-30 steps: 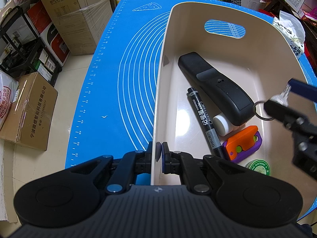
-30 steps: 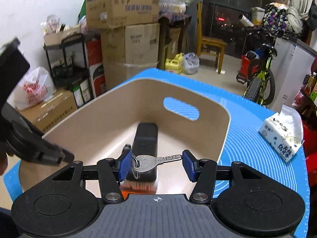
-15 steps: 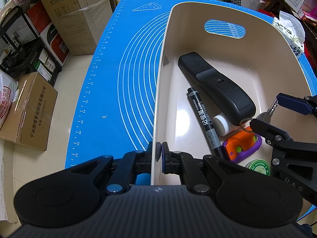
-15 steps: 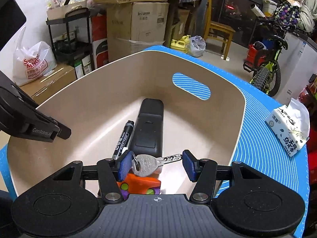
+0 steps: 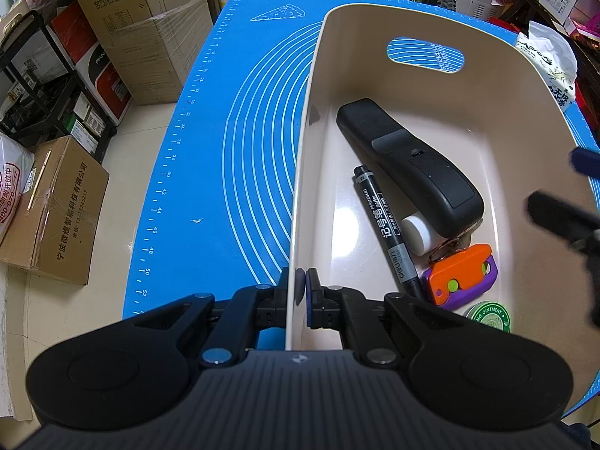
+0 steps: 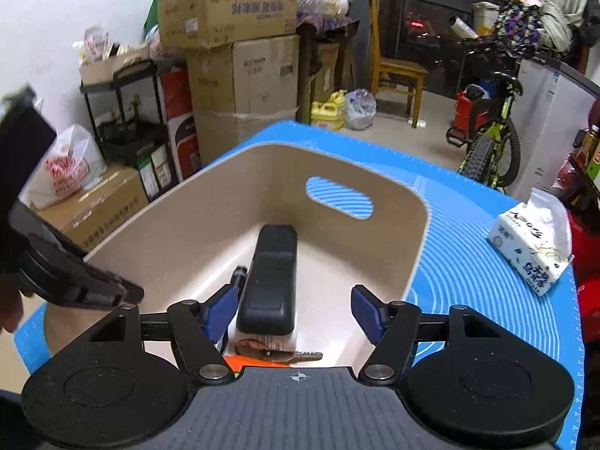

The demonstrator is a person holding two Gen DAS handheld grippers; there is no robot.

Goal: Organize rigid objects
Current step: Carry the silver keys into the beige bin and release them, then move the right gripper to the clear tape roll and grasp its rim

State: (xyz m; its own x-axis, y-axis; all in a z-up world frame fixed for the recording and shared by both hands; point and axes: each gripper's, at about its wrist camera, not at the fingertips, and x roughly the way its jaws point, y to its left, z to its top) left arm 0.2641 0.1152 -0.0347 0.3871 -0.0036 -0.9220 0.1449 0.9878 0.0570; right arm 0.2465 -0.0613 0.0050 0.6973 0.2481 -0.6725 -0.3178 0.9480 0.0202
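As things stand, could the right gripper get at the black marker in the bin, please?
Probably yes: the right gripper, jaws opening and empty, is above the open bin, though the marker lies close beside the remote.

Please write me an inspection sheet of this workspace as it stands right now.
Surface: blue baking mat under a beige bin.
Job's things: in the bin lie a black remote, marker, white cylinder, orange and purple toy, green ointment tin and a key on its ring.
Clutter: tissue pack on the mat.
Grippers: left gripper shut on the bin's wall; right gripper opening above the bin, nothing between its pads.
Cables: nothing seen.
Surroundings: cardboard boxes, wooden chair, bicycle.
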